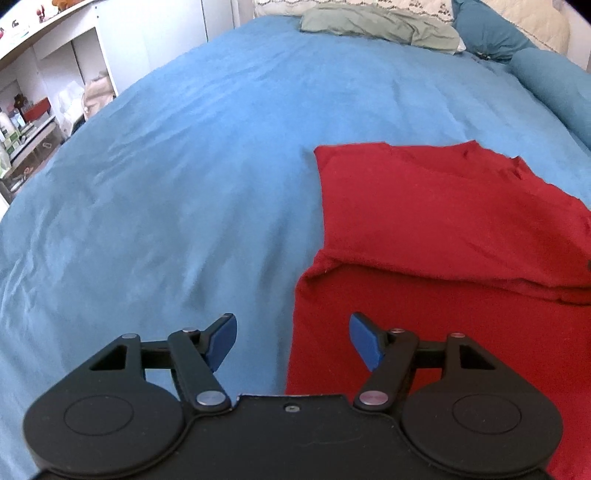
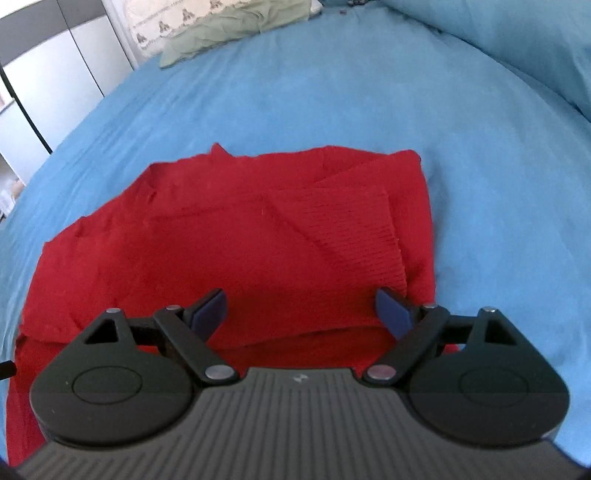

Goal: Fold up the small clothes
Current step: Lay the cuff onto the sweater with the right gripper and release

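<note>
Lying part-folded, red knit garment (image 2: 229, 236), blue bedspread (image 1: 166, 166)

I see bare blue bedspread (image 1: 166, 184) across the left and centre of the left wrist view, room to pass. The red garment (image 1: 443, 221) fills lower right; pillows (image 1: 517, 33) and a green cloth (image 1: 376, 26) block the top edge.
</note>
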### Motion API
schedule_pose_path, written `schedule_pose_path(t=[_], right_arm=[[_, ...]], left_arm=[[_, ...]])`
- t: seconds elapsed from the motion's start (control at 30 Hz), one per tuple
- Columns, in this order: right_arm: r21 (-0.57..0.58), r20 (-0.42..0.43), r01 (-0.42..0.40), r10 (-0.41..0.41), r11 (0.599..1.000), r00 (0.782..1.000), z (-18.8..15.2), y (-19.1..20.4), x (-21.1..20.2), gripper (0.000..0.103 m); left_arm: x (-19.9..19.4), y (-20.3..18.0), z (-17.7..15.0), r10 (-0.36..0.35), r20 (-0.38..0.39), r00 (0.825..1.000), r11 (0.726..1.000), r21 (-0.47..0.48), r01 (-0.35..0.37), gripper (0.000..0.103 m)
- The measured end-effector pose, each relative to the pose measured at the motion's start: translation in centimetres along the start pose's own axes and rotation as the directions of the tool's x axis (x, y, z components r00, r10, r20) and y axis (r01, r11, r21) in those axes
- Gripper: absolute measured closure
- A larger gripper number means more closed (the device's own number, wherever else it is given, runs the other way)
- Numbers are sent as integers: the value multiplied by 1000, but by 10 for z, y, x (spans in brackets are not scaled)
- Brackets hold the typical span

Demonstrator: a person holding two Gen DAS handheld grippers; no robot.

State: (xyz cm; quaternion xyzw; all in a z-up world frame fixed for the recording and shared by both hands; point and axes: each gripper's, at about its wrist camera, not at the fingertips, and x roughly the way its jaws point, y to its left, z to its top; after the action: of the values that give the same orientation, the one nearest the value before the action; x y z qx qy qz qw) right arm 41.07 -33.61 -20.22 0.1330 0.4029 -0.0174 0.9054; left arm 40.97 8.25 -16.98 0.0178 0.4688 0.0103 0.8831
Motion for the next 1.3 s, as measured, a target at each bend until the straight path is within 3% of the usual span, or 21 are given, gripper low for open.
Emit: schedule_pose_path(t=[0.13, 0.17, 0.2, 0.33, 0.47, 0.63, 0.73, 0.83, 0.97, 1.1, 1.3], right_arm=[[-44, 22, -3, 4, 999, 1000, 6, 0, -19, 3], [-88, 63, 3, 3, 996, 998, 11, 2, -47, 3], [-88, 63, 3, 3, 996, 998, 11, 2, -47, 3], [-149, 113, -36, 53, 988, 992, 12, -2, -116, 3], [-142, 77, -48, 59, 989, 995, -11, -14, -194, 3], [-115, -4, -25, 25, 993, 1000, -55, -27, -233, 3], [-76, -104, 7, -15, 997, 994, -98, -39, -248, 7], [-45, -213, 28, -37, 999, 976, -142, -48, -251, 18], [-6, -322, 66, -65, 998, 945, -192, -58, -245, 23], [16, -357, 82, -71, 997, 931, -210, -61, -240, 27], [14, -380, 108, -95, 994, 920, -227, -55, -235, 32]], left_arm=[[-29, 2, 6, -32, 68, 997, 999, 13, 31, 30], [-40, 4, 8, -49, 89, 995, 999, 22, 47, 30], [-53, 5, 9, -60, 107, 992, 998, 34, 56, 30], [-107, 13, 3, -106, 139, 985, 992, 81, 96, 29], [-143, 20, -20, -174, 66, 983, 982, 81, 168, 29], [-159, 24, -76, -221, -78, 972, 975, 23, 223, 32], [-163, 23, -115, -206, -145, 968, 978, -1, 208, 35], [-159, 24, -147, -193, -209, 959, 981, -40, 189, 46], [-148, 22, -178, -173, -256, 951, 985, -48, 166, 56], [-134, 20, -189, -139, -269, 953, 990, -21, 138, 61], [-123, 20, -191, -154, -268, 951, 987, 0, 160, 67]])
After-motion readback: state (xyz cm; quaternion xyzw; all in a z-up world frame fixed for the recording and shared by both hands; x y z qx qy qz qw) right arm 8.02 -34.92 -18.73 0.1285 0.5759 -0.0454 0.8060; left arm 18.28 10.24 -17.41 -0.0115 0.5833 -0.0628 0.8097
